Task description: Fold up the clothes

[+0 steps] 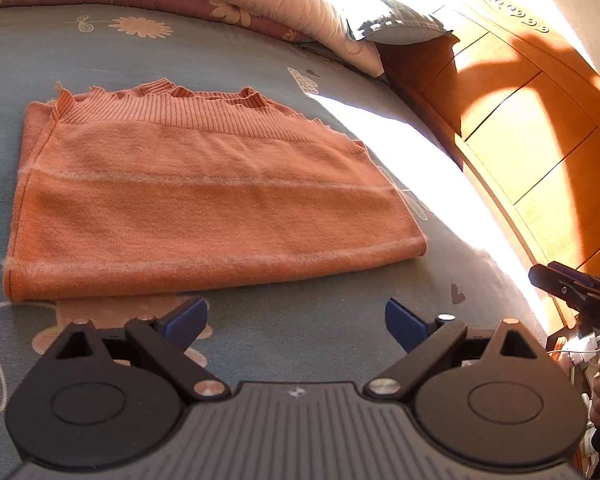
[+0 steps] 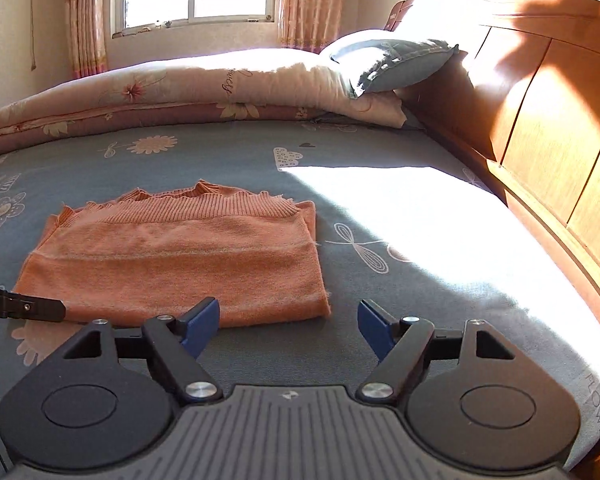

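A folded orange knitted sweater lies flat on the blue flower-print bed sheet, its ribbed hem toward the rolled floral quilt. The left tongs stand wide and empty just short of its near fold; the right tongs stand wide and empty too, beside its near corner
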